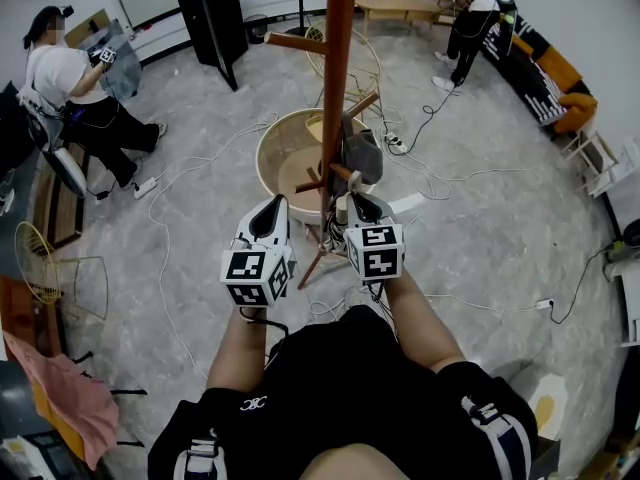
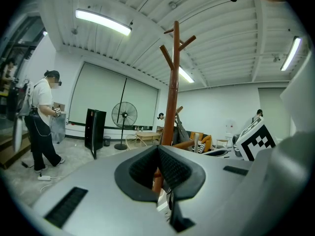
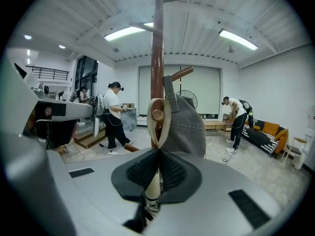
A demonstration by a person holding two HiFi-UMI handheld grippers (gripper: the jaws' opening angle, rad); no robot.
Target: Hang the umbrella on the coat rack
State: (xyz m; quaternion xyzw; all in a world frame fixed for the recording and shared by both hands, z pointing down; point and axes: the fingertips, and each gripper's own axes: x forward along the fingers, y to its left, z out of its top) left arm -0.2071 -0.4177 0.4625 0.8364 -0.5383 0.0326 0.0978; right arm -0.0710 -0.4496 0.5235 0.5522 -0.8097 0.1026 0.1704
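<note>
The wooden coat rack (image 1: 338,78) stands just ahead of me, its pole rising through the left gripper view (image 2: 172,97) and the right gripper view (image 3: 157,58). The umbrella's cream strap loop (image 3: 166,117) lies over the end of a peg (image 3: 156,114). Its cream handle (image 3: 153,188) hangs under the jaws and shows pale beside the pole (image 1: 342,208). My right gripper (image 3: 158,154) (image 1: 362,204) is shut on that strap. A grey cap (image 3: 189,127) (image 1: 362,153) hangs on a peg behind it. My left gripper (image 1: 272,206) (image 2: 158,154) is shut, holding nothing, left of the pole.
A round wooden tub (image 1: 285,158) sits behind the rack's base. Cables (image 1: 190,168) and a power strip (image 1: 146,186) trail over the floor. One person (image 1: 75,88) stands at the far left, another (image 1: 470,18) at the back right. A wire chair (image 1: 45,263) is at left.
</note>
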